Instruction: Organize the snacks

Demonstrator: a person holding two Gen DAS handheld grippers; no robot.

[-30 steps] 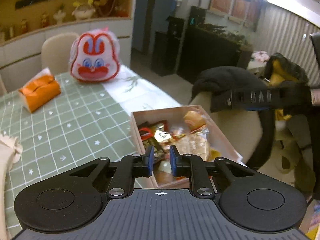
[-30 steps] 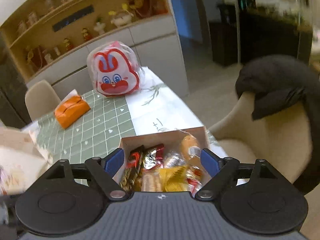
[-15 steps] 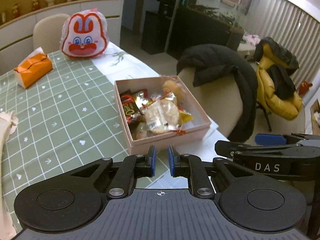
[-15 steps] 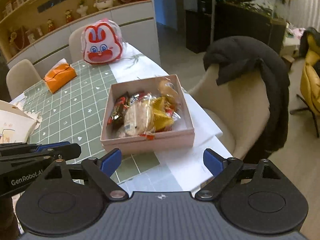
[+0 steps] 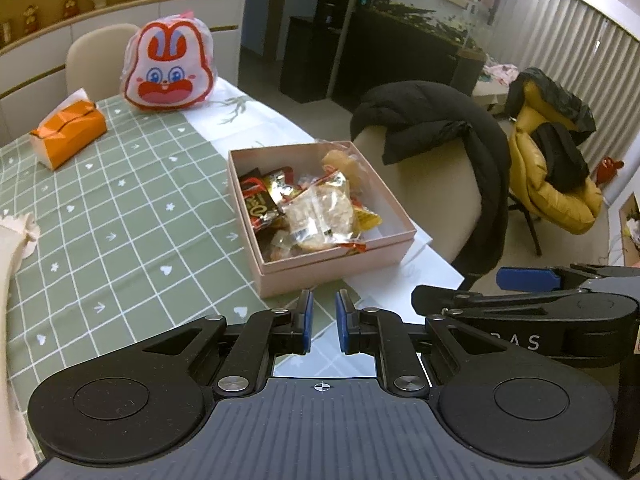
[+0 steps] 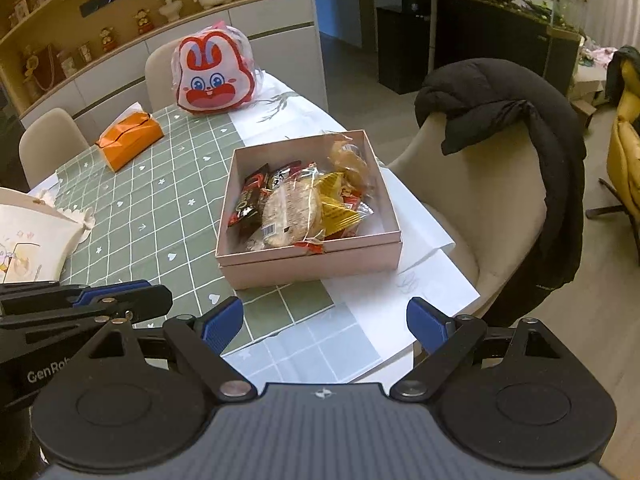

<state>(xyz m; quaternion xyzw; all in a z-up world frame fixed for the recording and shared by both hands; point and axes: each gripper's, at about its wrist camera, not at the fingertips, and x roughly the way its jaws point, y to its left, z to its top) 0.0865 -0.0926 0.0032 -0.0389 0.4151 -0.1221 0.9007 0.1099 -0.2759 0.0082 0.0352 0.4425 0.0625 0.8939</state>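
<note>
A shallow pink box [image 5: 332,268] [image 6: 312,268] sits open on the table near its right edge. Inside lie several wrapped snacks, with a round cracker packet [image 5: 320,216] [image 6: 292,216] on top and a dark chocolate wrapper [image 6: 248,200] on the left. My left gripper [image 5: 322,320] hovers just short of the box's front wall, shut to a narrow slit with nothing between its pads. My right gripper [image 6: 325,320] hangs beside it, further from the box, open wide and empty. Each view catches the other gripper's fingers [image 5: 528,280] [image 6: 116,292] at its edge.
A red-and-white rabbit bag [image 5: 168,72] and an orange tissue box [image 5: 68,136] stand at the far end of the green checked cloth. White paper [image 6: 420,280] lies under the box at the table edge. A chair with a black jacket [image 6: 500,112] stands to the right. A cream bag [image 6: 28,236] is at the left.
Both grippers have drawn back from right over the box, so it now lies ahead of them. The left jaws have narrowed slightly. The right jaws stay wide.
</note>
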